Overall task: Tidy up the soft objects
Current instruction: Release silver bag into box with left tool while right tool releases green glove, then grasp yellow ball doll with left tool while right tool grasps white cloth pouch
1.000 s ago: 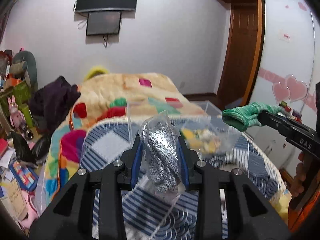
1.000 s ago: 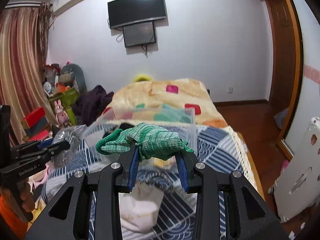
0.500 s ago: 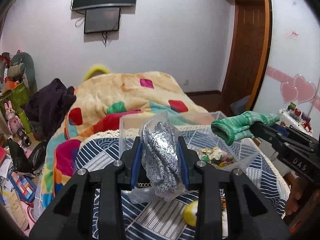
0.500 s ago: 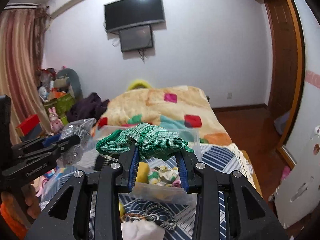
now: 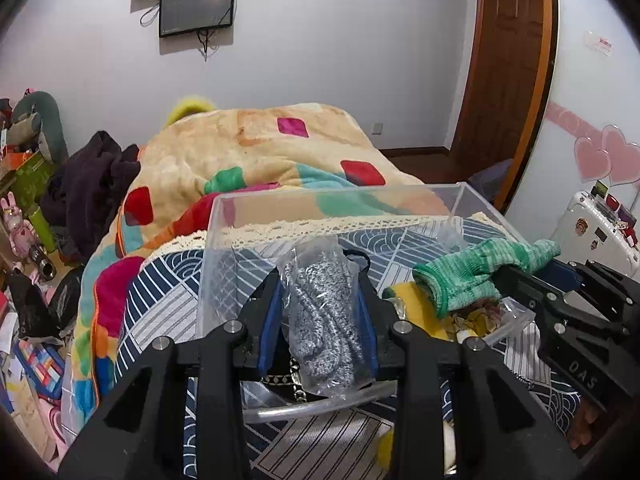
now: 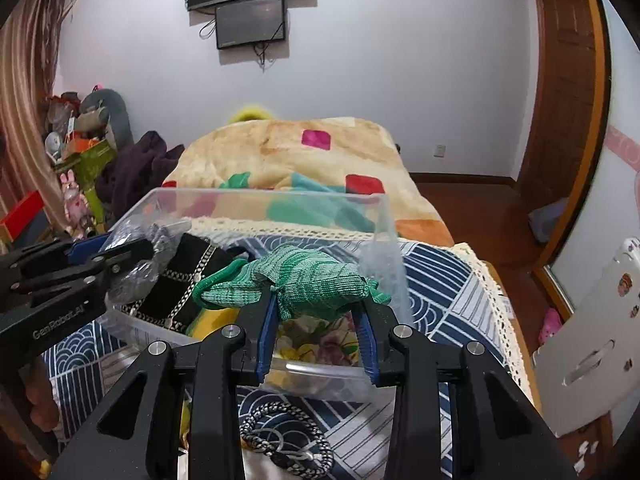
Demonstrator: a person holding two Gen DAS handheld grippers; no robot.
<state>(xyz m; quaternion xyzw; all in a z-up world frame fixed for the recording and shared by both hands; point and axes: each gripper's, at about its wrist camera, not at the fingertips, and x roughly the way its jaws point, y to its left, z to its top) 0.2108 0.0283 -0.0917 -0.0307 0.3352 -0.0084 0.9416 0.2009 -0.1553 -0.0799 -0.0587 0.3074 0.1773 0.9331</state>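
My left gripper (image 5: pixel 320 320) is shut on a grey knit item in a clear plastic bag (image 5: pixel 324 328) and holds it over the near left part of a clear plastic bin (image 5: pixel 340 196). My right gripper (image 6: pixel 318 316) is shut on a green knit glove (image 6: pixel 308 280) above the bin's (image 6: pixel 264 198) near right part. The glove (image 5: pixel 476 268) and right gripper (image 5: pixel 516 276) show at the right of the left wrist view. The bagged item (image 6: pixel 140 248) and left gripper (image 6: pixel 120 258) show at the left of the right wrist view. The bin holds a black chain-trimmed item (image 6: pixel 188 280) and yellow floral fabric (image 6: pixel 312 340).
The bin stands on a blue-and-white patterned cloth (image 6: pixel 440 276) on the bed. A braided cord (image 6: pixel 288 436) lies in front of the bin. A colourful blanket (image 5: pixel 248 156) lies behind it. Toys and boxes (image 5: pixel 28 184) crowd the left side. A white case (image 6: pixel 592 340) stands at the right.
Both grippers have moved forward and down over the bin, still gripping their items. The bin now looms larger and closer in both views.
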